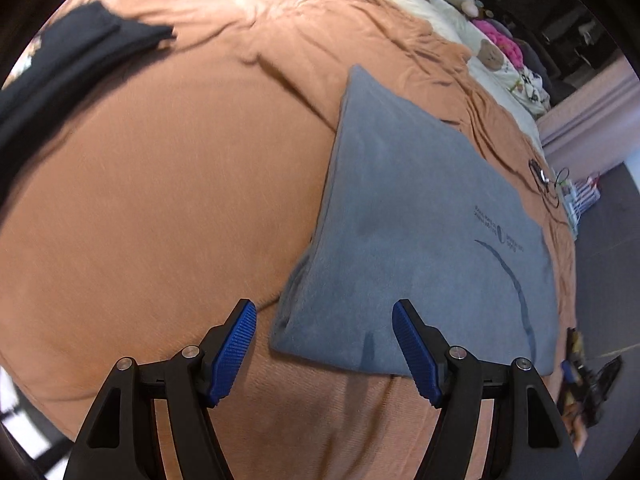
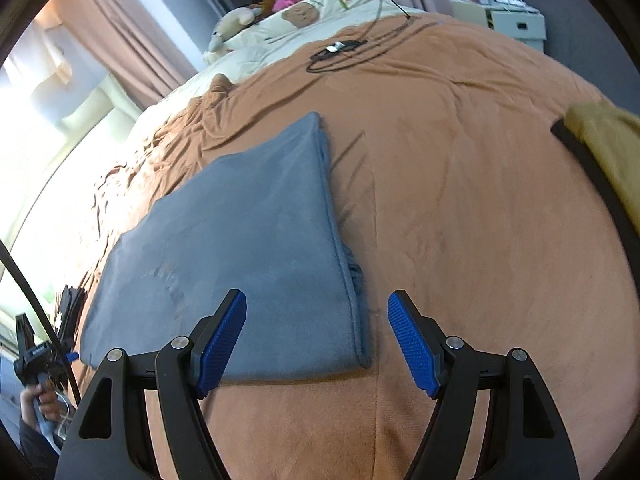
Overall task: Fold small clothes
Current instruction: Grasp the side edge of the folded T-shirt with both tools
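We hold the left gripper [image 1: 324, 346] spread, empty, above the near left corner of the grey garment [image 1: 416, 216]. Our right gripper [image 2: 316, 338] is spread too, over its near right corner, gripping nothing. The garment lies folded flat on the orange blanket [image 1: 152, 184]. Black clothes [image 1: 60, 64] lie far left, a yellow cloth [image 2: 608, 144] far right.

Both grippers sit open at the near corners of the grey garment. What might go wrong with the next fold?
1. The grey garment is already layered, loose fabric bulging at its right edge; the right gripper may pinch only the top layer.
2. The left gripper straddles the near left corner and may catch the orange blanket too.
3. A cable lies further up the bed; dragging could snag it.
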{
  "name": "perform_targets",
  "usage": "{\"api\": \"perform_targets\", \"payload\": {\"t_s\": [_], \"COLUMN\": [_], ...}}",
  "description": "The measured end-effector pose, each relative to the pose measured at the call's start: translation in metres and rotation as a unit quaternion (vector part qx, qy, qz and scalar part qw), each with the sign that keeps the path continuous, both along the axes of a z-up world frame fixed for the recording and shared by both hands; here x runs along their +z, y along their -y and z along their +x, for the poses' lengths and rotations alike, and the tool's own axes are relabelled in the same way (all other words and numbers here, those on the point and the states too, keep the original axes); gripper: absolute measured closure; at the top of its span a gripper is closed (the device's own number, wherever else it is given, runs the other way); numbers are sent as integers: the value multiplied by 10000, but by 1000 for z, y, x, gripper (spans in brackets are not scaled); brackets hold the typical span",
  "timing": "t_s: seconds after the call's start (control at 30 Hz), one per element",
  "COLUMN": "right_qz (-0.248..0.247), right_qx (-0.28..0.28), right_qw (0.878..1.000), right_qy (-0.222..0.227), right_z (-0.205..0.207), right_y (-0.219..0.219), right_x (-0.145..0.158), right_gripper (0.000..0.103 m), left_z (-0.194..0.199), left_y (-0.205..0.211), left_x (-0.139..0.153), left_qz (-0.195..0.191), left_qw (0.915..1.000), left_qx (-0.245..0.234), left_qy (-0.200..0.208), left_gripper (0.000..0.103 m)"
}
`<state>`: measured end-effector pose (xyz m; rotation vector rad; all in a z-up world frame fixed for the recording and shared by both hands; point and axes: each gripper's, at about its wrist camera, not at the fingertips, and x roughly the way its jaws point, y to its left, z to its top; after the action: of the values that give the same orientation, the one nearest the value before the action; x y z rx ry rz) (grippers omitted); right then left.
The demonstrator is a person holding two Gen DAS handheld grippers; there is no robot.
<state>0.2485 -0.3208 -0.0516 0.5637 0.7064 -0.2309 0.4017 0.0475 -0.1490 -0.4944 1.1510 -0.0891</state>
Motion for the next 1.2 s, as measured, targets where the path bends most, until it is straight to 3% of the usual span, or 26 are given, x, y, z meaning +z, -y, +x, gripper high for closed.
{"api": "perform_targets", "payload": {"t_s": [0.13,0.27,0.37,0.43,0.5,0.6,0.8,0.93,1.0,1.03,1.1,1.2], "right_qz": [249,695,629,533,353,441,871,1411,1673,1797,2012,2361], "right_qx": [-46,-68,-69,-74,-222,-381,-469,-437,-399,-388,-317,-180], "right_qw": [9996,9973,9972,9976,9975,9967,9944,9890,9851,9829,9787,9708], "right_qy": [-92,-232,-407,-431,-577,-566,-371,-64,65,130,252,391], "right_z": [3,10,15,16,15,12,-1,-12,-17,-20,-21,-21], "right_y": [6,14,14,14,15,19,20,30,34,36,37,40], "right_x": [-16,-33,-38,-36,-37,-38,-37,-43,-48,-51,-54,-61], "right_gripper": [31,31,34,40,65,70,71,69,53,49,48,48], "left_z": [0,2,2,-1,-6,-11,-24,-34,-39,-41,-41,-40], "left_y": [-9,-20,-21,-17,-12,-10,-26,-34,-36,-34,-32,-27], "left_x": [-19,-29,-27,-25,-24,-23,-14,-6,-6,-7,-11,-19], "left_qz": [-162,-325,-119,156,428,573,152,-207,-397,-523,-712,-885], "left_qw": [9995,9986,9991,9994,9989,9982,9989,9979,9973,9967,9956,9938], "left_qx": [203,373,359,268,149,107,408,606,617,604,584,604], "left_qy": [-195,-172,-178,-174,-145,-157,-182,-105,-85,-105,-188,-304], "left_gripper": [46,50,59,66,68,69,69,68,66,61,55,55]}}
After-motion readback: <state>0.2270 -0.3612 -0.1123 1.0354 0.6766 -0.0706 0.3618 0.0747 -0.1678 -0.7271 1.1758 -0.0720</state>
